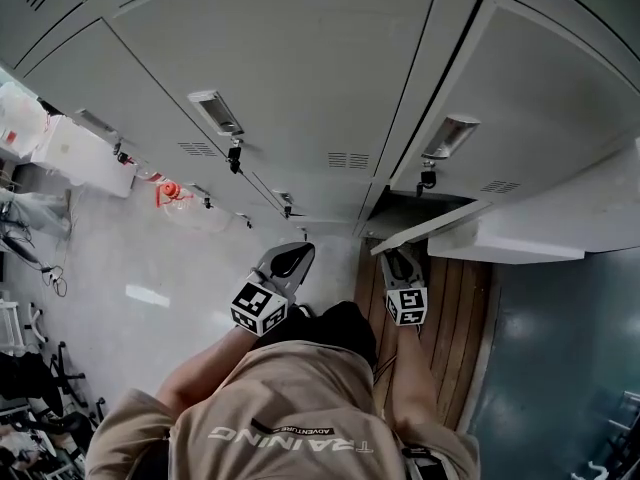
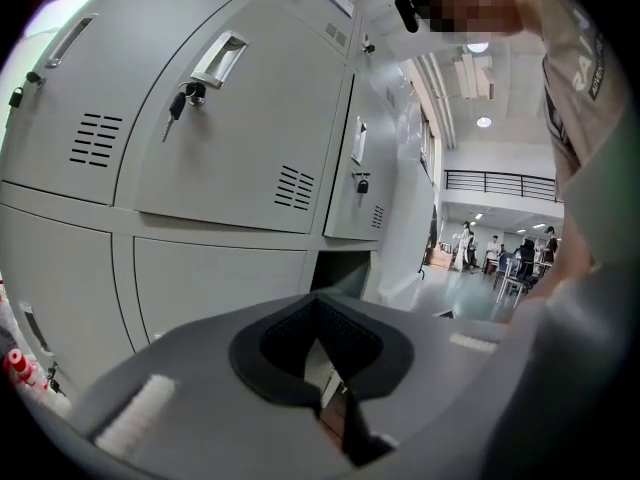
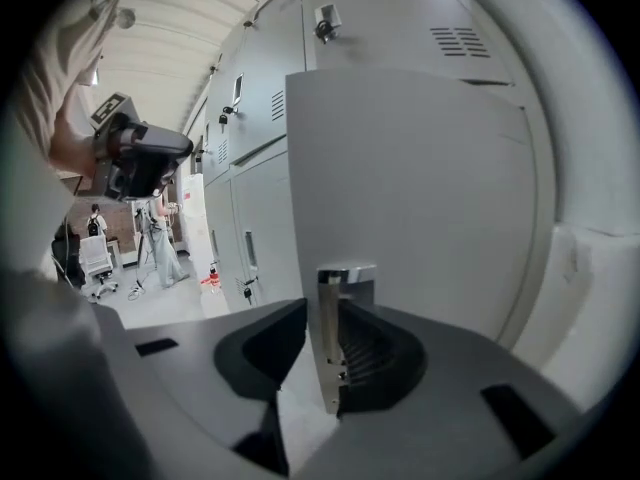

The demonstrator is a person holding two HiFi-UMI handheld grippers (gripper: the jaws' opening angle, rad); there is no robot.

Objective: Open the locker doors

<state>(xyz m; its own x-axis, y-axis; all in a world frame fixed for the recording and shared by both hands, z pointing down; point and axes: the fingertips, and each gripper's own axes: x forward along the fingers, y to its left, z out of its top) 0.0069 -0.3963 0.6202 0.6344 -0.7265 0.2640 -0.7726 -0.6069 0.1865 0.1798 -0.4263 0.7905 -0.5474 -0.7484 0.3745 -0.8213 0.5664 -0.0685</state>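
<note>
Right tongs [image 3: 326, 318] clasp the free edge of the open locker door [image 3: 410, 178], its latch plate [image 3: 345, 271] between the jaws. Left tongs [image 2: 318, 306], closed and empty, hang clear of the lockers [image 2: 230, 128].

Right gripper [image 3: 322, 348]: jaws set either side of the free edge of an open locker door [image 3: 420, 198], closed onto its metal latch strip [image 3: 332, 318]. The door's plain grey panel fills the centre of the view. Behind it, a row of shut lockers [image 3: 255, 118] runs off to the left. The left gripper [image 3: 140, 158] is raised at upper left, apart from the door.
</note>
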